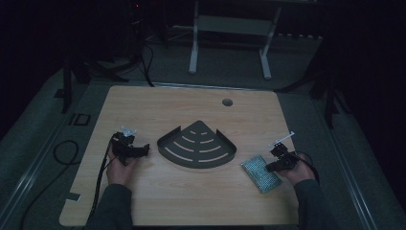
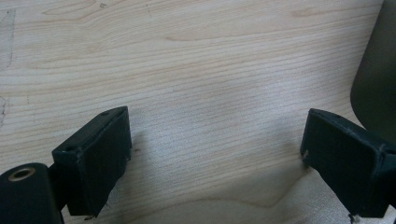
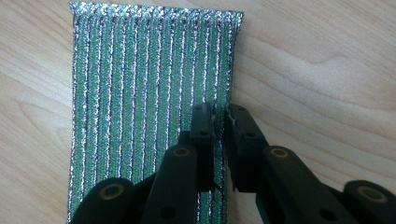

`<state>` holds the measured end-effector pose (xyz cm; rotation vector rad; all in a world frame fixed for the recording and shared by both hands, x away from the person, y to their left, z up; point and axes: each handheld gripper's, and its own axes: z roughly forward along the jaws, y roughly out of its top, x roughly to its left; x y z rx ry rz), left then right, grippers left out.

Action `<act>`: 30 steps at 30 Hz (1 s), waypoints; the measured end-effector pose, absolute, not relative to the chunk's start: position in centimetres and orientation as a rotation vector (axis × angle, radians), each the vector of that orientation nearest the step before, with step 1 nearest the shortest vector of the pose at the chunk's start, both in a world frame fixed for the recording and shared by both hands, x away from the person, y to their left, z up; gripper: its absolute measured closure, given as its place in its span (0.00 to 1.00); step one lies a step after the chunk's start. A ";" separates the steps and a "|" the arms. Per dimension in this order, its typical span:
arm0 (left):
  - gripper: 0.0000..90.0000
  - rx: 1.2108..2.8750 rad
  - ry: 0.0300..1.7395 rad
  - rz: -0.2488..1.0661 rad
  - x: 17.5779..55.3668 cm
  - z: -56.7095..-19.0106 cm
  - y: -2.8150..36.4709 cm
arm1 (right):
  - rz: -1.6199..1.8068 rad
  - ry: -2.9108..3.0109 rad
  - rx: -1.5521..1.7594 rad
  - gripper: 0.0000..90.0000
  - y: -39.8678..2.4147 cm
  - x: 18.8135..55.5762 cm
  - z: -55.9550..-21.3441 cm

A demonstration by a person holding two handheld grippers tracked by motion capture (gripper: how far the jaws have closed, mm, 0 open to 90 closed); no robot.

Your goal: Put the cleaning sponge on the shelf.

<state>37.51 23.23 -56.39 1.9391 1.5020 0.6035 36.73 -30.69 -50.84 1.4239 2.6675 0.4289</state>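
A green scouring pad [image 1: 261,173] with silver ribbing lies flat on the wooden table at the front right. My right gripper [image 1: 270,167] comes at it from the right. In the right gripper view its jaws [image 3: 220,112] stand almost together, pinching the pad's [image 3: 140,93] right edge. A dark, fan-shaped slotted tray [image 1: 165,143] sits in the middle of the table. My left gripper [image 1: 143,151] rests just left of the tray, jaws wide apart. In the left gripper view the gripper [image 2: 215,135] has bare wood between its fingers, and the tray's wall [image 2: 378,79] is at the right.
A round cable hole [image 1: 227,102] sits near the table's far edge. A white stand [image 1: 230,28] is on the floor beyond the table. Dark tripod legs flank both sides, and a cable [image 1: 64,153] loops on the floor at the left.
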 end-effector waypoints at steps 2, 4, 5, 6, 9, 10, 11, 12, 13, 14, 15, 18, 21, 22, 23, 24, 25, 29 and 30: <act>0.10 1.939 1.502 0.603 37.5 -56.4 23.2 | 0.418 2.682 1.418 0.93 -30.7 36.9 -50.8; 0.10 1.939 1.503 0.603 37.5 -56.4 23.2 | 0.400 2.678 1.418 0.98 -30.6 36.9 -50.8; 0.10 1.939 1.503 0.603 37.5 -56.4 23.2 | 0.394 2.681 1.412 0.98 -30.5 37.0 -50.8; 0.10 1.938 1.503 0.604 37.5 -56.4 23.2 | 0.387 2.682 1.404 0.99 -30.5 37.0 -50.8; 0.10 1.938 1.503 0.603 37.5 -56.4 23.2 | 0.365 2.683 1.392 0.99 -30.2 37.0 -50.7; 0.10 1.939 1.503 0.603 37.5 -56.4 23.2 | 0.361 2.683 1.392 0.99 -30.2 37.0 -50.7; 0.10 1.938 1.503 0.603 37.5 -56.4 23.2 | 0.358 2.683 1.387 0.99 -30.2 37.0 -50.6; 0.10 1.939 1.503 0.603 37.5 -56.4 23.2 | 0.358 2.681 1.385 0.99 -30.1 36.9 -50.6; 0.10 1.939 1.503 0.604 37.5 -56.4 23.2 | 0.357 2.682 1.381 0.99 -30.1 36.9 -50.6; 0.10 1.938 1.503 0.603 37.5 -56.4 23.2 | 0.357 2.682 1.381 1.00 -30.1 36.9 -50.5; 0.10 1.939 1.503 0.603 37.5 -56.4 23.2 | 0.357 2.684 1.381 1.00 -30.1 36.9 -50.4; 0.10 1.939 1.503 0.603 37.5 -56.4 23.2 | 0.361 2.678 1.375 1.00 -30.0 36.8 -50.1; 0.10 1.938 1.503 0.604 37.5 -56.4 23.2 | 0.365 2.668 1.363 1.00 -29.9 36.7 -49.5; 0.10 1.938 1.503 0.604 37.5 -56.4 23.2 | 0.366 2.663 1.363 1.00 -29.8 36.7 -49.3; 0.10 1.938 1.503 0.603 37.5 -56.4 23.2 | 0.368 2.660 1.360 1.00 -29.8 36.7 -49.1; 0.10 1.938 1.503 0.603 37.5 -56.4 23.2 | 0.368 2.659 1.357 1.00 -29.8 36.6 -48.9; 0.10 1.939 1.502 0.603 37.5 -56.4 23.2 | 0.370 2.657 1.356 1.00 -29.7 36.6 -48.7; 0.10 1.939 1.503 0.603 37.5 -56.4 23.2 | 0.383 2.644 1.351 1.00 -29.8 36.7 -47.8; 0.10 1.938 1.503 0.603 37.5 -56.4 23.2 | 0.385 2.639 1.349 1.00 -29.8 36.7 -47.6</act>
